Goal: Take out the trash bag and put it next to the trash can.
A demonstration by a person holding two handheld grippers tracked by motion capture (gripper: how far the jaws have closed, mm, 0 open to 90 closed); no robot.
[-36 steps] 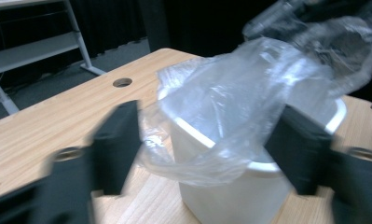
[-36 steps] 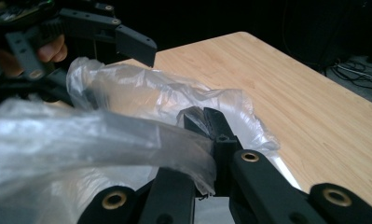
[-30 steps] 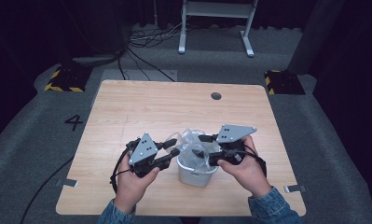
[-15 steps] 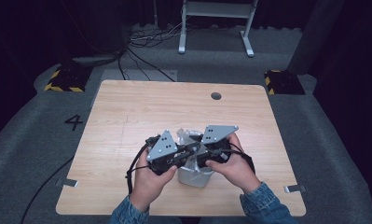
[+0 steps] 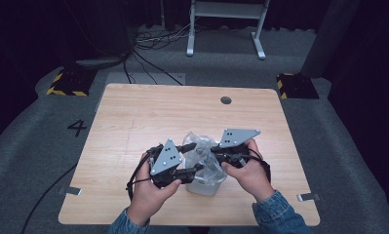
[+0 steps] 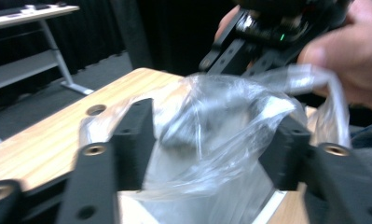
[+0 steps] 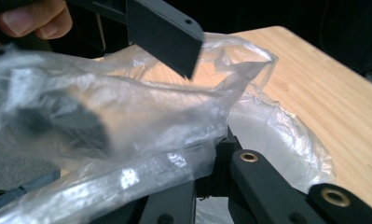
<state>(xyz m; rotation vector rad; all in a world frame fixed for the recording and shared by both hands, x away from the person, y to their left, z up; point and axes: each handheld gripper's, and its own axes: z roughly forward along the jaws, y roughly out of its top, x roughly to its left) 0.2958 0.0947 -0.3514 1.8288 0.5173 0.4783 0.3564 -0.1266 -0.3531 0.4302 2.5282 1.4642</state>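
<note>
A small white bin (image 5: 204, 183) stands near the front edge of the wooden bench (image 5: 133, 117), and a clear plastic bag (image 5: 202, 151) bulges up out of it. The left tongs (image 5: 194, 157) sit just left of the bin; their jaws have just been opening and now stand apart, with bag film (image 6: 211, 121) billowing between them, not pressed. The right tongs (image 5: 214, 155), just right of the bin and above its rim, have just been closing and now pinch a fold of the bag (image 7: 127, 135).
</note>
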